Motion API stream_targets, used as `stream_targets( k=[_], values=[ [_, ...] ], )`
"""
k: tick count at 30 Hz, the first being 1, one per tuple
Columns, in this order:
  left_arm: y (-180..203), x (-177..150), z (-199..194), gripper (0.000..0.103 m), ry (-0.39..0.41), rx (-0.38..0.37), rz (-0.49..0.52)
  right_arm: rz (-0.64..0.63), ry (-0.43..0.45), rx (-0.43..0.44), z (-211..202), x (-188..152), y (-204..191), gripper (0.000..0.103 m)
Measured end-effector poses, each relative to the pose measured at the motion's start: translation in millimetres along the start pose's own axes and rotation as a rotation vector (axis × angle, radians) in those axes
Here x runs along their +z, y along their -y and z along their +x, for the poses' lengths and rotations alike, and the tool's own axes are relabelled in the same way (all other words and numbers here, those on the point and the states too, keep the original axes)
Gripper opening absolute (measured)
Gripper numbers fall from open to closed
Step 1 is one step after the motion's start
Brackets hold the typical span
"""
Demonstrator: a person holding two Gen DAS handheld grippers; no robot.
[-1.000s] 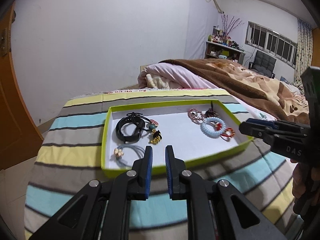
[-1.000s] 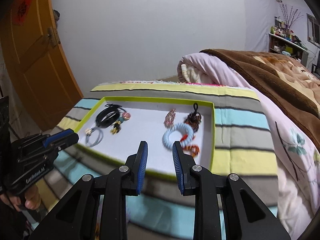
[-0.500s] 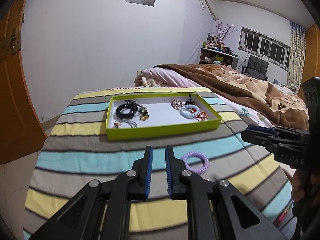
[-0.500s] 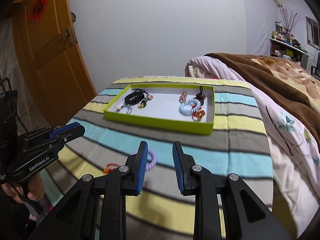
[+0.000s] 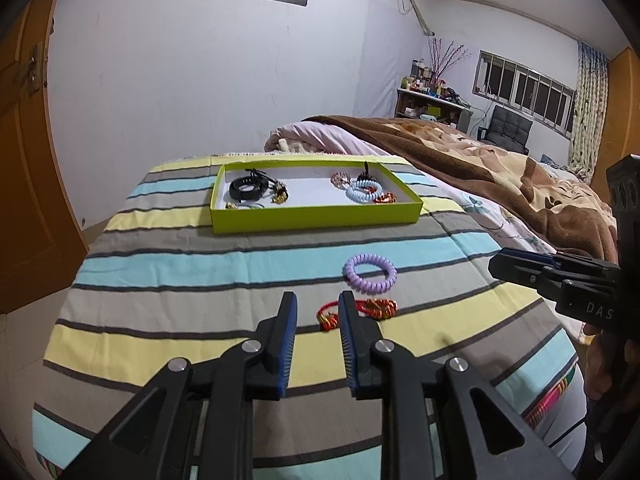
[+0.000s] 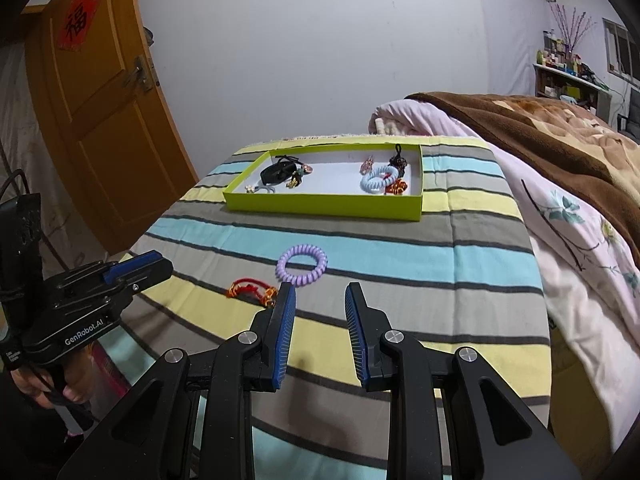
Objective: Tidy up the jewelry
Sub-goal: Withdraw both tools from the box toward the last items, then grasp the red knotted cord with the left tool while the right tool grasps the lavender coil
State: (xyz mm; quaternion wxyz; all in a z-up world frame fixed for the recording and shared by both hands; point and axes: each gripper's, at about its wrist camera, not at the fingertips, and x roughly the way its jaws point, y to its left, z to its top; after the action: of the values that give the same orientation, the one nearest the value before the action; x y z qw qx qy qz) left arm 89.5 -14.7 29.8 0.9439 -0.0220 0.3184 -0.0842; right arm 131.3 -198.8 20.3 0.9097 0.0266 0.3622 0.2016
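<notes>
A green tray [image 5: 316,216] [image 6: 324,205] with a white floor lies on the striped bedspread and holds several pieces, among them a black band [image 5: 247,189] and a light-blue coil bracelet [image 5: 362,193]. A purple coil bracelet [image 5: 370,273] [image 6: 302,265] and a red-and-gold cord bracelet [image 5: 374,308] [image 6: 250,289] lie on the spread nearer me. My left gripper [image 5: 317,309] is open and empty just short of the red bracelet. My right gripper [image 6: 320,294] is open and empty just short of the purple one.
A brown blanket and pink quilt [image 6: 560,184] lie heaped on the bed to the right. An orange door [image 6: 100,120] stands on the left. The bed's edge falls off on the left and near sides. Shelves and a chair [image 5: 508,128] stand far back.
Both grippers have pulled back from over the tray toward the near end of the bed. Both have opened slightly wider. The purple and red bracelets have come into view.
</notes>
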Motion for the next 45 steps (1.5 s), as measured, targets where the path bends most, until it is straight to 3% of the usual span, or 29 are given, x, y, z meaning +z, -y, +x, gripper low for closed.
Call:
stream_targets(
  k=[16,34,43,45],
  values=[
    [7.8,-5.1,13.0,0.028,-0.028,-0.017,0.023,-0.002,-0.007,0.012,4.8,0.7,-0.3,0.026],
    [11.4,-6.3,60.2,0.029,-0.135,-0.049,0.059,0.010,-0.047,0.010,34.6,6.3,7.5,0.026],
    [23.2,-10.1,75.3,0.029,-0.190,-0.006,0.105,0.014,-0.080,0.017,60.0,13.7,8.3,0.026],
    [22.1,-10.0,74.7,0.016,-0.188,0.002,0.104,0.016,-0.092,0.022,66.9,15.3,7.8,0.026]
  ],
)
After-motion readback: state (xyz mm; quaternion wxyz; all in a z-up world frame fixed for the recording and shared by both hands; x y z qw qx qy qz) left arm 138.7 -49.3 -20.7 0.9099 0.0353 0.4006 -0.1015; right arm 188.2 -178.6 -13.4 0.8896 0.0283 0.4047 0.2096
